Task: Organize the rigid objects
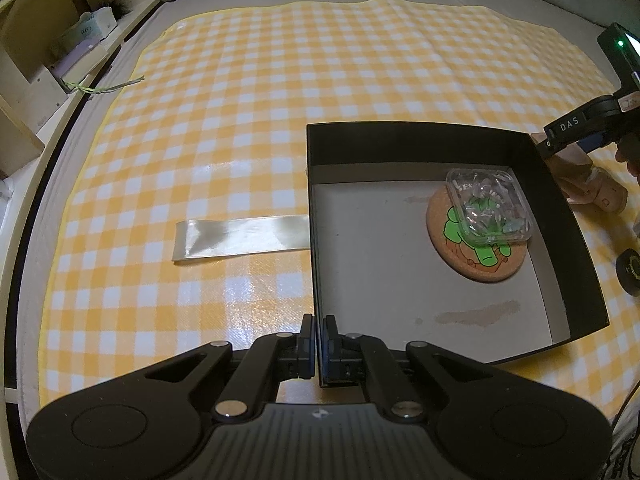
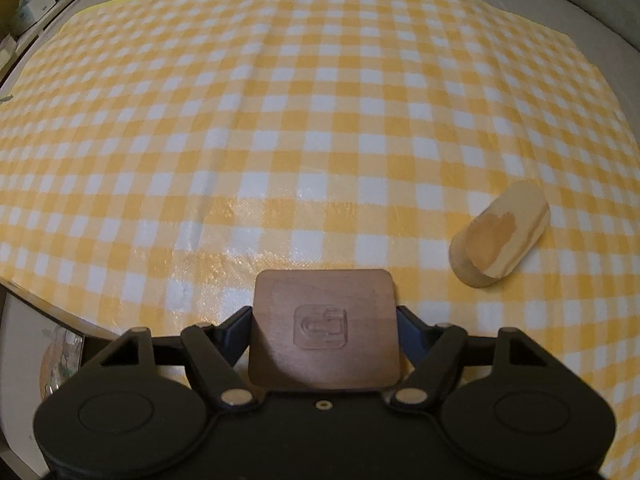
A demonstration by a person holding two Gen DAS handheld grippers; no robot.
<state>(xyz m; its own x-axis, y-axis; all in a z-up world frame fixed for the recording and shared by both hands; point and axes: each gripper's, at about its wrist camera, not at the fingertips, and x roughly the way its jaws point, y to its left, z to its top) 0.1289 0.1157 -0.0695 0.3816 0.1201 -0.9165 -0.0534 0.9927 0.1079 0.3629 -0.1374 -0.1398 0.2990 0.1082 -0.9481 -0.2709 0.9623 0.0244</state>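
A: Where's the wooden tile [image 2: 325,326]?

B: Between the fingers of the right gripper [image 2: 325,330], low over the checked cloth [image 2: 280,120] near its front edge. The jaws stand partly open at the tile's two side edges; whether the pads press yet, I cannot tell.

A: How will it handle?

B: Stiff, flat and probably light. The polished face looks slick, so the side edges are the place to hold, square across the middle so it doesn't pivot.

A: And the left gripper [image 1: 319,354]?

B: Closed, nothing in it, by the near left corner of the black box [image 1: 400,138]. Inside, toward the far right corner, a clear plastic case [image 1: 489,207] lies on a cork coaster [image 1: 476,256].

A: Anything else loose?

B: A rounded wooden block [image 2: 500,236] toward the cloth's right edge, well clear of the tile.
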